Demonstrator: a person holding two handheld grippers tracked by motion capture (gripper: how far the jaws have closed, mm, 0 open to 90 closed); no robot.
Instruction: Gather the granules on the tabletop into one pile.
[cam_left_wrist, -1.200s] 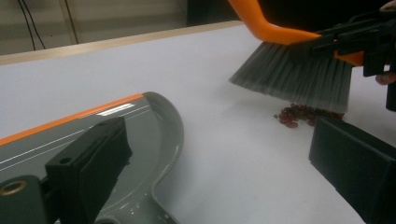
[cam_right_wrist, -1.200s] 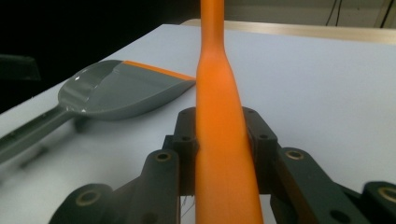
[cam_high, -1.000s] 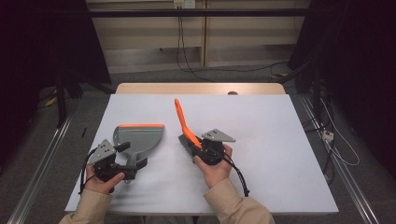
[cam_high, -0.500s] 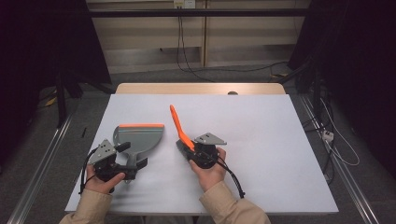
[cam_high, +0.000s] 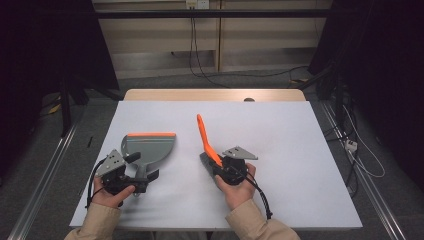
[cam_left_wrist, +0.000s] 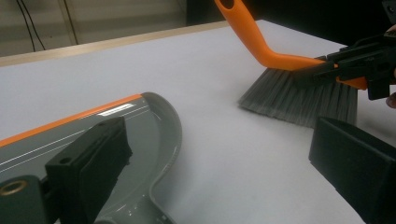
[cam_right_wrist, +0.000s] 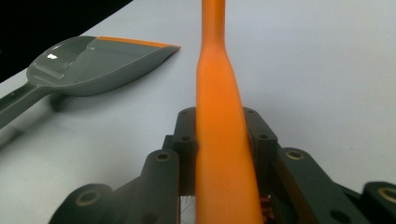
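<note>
Jaws of the right gripper (cam_high: 220, 167) pinch the brush (cam_high: 206, 142), handle running forward between them; dustpan (cam_high: 149, 147) lies leftward, its handle between the left gripper's (cam_high: 137, 176) spread jaws.

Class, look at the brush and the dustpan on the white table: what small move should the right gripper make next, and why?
Probably sweep the brush leftward toward the dustpan. The right gripper is shut on the brush's orange handle, its bristles rest on the table, and a gap of bare table separates them from the pan's orange lip. The left gripper's open fingers flank the pan's handle.
</note>
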